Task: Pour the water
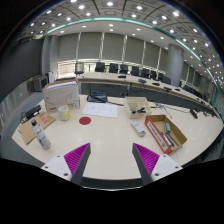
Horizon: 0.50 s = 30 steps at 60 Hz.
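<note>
The gripper point(110, 160) is hovering with fingers spread, holding nothing. Bare tabletop point(108, 135) is lying ahead; the water bottle point(41, 135) is standing left of it, a cardboard box point(163, 131) right.

- No text, label, brand, number or sign can be read anywhere in the gripper view.
- The box point(163, 131) at lower right and the bottle point(41, 135) at lower left show markings too small to make out.

Cardboard boxes point(162, 131), red disc point(85, 120) on table point(110, 140), office chairs point(112, 69) beyond
</note>
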Each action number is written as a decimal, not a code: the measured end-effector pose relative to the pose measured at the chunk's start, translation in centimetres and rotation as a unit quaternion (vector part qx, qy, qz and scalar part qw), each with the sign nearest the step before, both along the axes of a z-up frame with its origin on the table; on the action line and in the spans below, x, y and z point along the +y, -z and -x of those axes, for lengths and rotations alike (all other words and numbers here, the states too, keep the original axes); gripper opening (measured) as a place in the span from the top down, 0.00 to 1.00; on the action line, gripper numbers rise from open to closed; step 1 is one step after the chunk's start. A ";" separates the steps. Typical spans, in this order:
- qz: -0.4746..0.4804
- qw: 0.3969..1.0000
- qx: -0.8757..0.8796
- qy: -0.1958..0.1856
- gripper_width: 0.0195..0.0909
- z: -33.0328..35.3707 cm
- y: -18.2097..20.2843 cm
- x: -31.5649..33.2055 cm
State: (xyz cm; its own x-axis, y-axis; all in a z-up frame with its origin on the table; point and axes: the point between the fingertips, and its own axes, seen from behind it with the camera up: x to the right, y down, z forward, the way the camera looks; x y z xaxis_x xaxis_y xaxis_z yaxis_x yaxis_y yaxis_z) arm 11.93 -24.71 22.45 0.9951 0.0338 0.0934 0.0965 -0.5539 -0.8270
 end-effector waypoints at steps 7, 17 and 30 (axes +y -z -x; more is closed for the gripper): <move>0.005 1.000 0.002 -0.015 0.06 3.1 0.8 -0.2; -0.001 0.999 0.014 -0.035 0.07 9.6 2.2 -0.8; 0.000 0.997 0.040 -0.059 0.06 20.4 6.1 -1.9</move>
State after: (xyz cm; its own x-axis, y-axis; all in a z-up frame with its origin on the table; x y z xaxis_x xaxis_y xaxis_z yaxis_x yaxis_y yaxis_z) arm -8.51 -26.63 16.36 0.9883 0.1518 0.0139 0.0950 -0.5423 -0.8348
